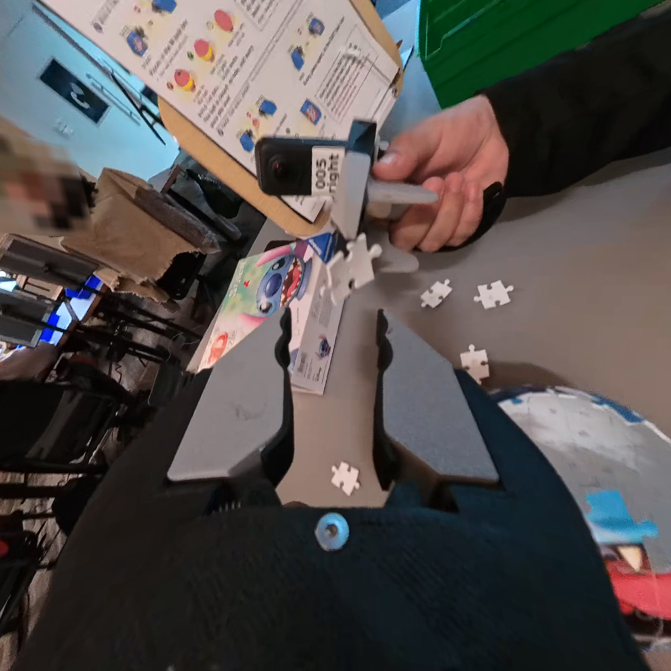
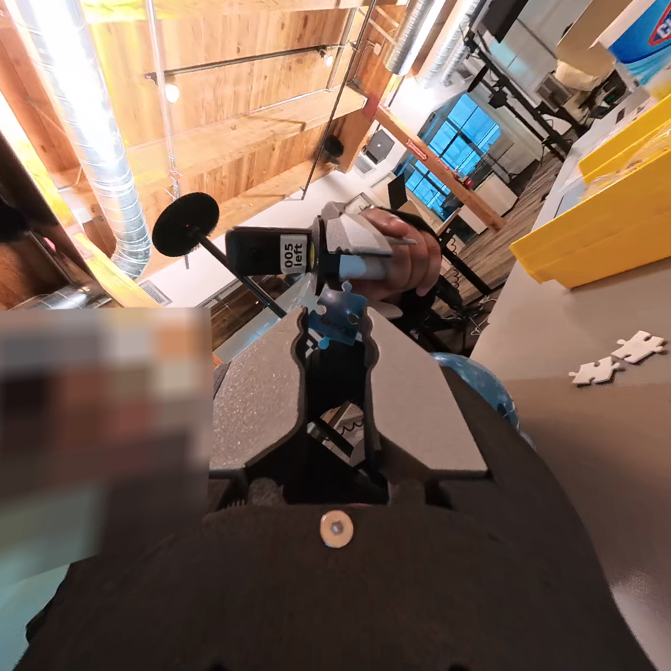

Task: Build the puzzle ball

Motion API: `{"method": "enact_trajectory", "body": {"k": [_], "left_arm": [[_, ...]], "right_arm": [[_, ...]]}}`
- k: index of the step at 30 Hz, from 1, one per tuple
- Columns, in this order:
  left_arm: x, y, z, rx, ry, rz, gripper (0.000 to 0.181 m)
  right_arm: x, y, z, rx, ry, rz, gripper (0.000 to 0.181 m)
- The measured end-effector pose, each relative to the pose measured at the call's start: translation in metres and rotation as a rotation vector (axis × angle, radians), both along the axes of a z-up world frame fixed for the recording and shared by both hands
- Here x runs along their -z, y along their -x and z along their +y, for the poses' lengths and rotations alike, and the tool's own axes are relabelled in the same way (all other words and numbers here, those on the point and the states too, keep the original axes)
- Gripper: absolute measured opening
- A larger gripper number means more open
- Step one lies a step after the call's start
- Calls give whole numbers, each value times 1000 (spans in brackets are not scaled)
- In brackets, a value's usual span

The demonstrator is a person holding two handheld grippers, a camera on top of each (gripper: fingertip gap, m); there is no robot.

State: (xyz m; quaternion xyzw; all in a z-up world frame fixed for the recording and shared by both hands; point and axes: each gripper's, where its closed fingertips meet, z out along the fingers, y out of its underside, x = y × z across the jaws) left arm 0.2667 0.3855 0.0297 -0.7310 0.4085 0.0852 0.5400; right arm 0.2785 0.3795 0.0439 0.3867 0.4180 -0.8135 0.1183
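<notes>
My right gripper (image 2: 334, 321) is shut on a puzzle piece (image 2: 339, 317) at its fingertips; the piece's blue face shows here. The left wrist view shows the same piece's white back (image 1: 350, 268), held up in the right gripper (image 1: 363, 254) above the grey table (image 1: 544, 236). My left gripper (image 1: 332, 321) is open and empty, a short way below and in front of that piece. It also shows in the right wrist view (image 2: 357, 254), held by a hand. The partly built puzzle ball (image 1: 581, 435) lies at the lower right, beside my left gripper, and also shows as a blue curve (image 2: 472, 377).
Loose white pieces lie on the table (image 1: 492, 294), (image 1: 435, 293), (image 1: 474, 363), (image 1: 345, 477), and two more (image 2: 637, 348), (image 2: 595, 370). The puzzle box (image 1: 268, 290) lies ahead. An instruction sheet (image 1: 276, 72), a green bin (image 1: 508, 43) and yellow bins (image 2: 599, 225) stand beyond. Only a small space, under 4 cm, lies between the two pairs of fingers.
</notes>
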Motion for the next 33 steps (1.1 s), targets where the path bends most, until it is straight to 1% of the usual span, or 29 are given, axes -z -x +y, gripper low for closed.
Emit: {"method": "enact_trajectory", "body": {"k": [2,4,6,10,12,15,17,19,21,22,23,25,27,31,33], "left_arm": [[-5,-11,0,45,-15,-33,40],[-7,-15,2,56,-17,-38,36],[-5,-16,4,66,-13,-21,27],[-3,-17,7,92,-11,-54,5],[-1,-18,8,103,-4,-79,0],[-1,-15,14,73,-13,-107,0],[-6,-8,18,20,-23,-167,0],[-16,0,21,-34,-42,-254,0],[-27,7,19,-73,-44,-359,0],[-30,5,16,-63,-23,-423,0],[-33,1,13,-50,-8,-483,0],[-37,0,9,-63,-3,-548,0],[-35,-3,3,-59,11,-569,0],[-19,-6,-4,-81,39,-519,0],[-18,-5,-7,-99,35,-515,0]], "right_arm": [[3,0,-2,-12,-6,-9,26],[5,-1,-2,-26,-3,-17,26],[6,-2,0,-29,-2,-19,26],[7,-2,3,-20,-15,-20,26],[6,-1,7,-4,-7,-25,26],[6,1,15,39,-23,-27,25],[-1,0,25,98,-26,19,15],[-8,-2,33,157,-44,68,14],[-13,-4,32,193,-86,100,14],[-15,-3,30,213,-118,113,16],[-19,-3,27,235,-147,132,14],[-27,-4,21,274,-194,179,10],[-34,-6,14,301,-242,218,0],[-45,-10,7,369,-329,256,0],[-48,-10,6,395,-359,241,0]]}}
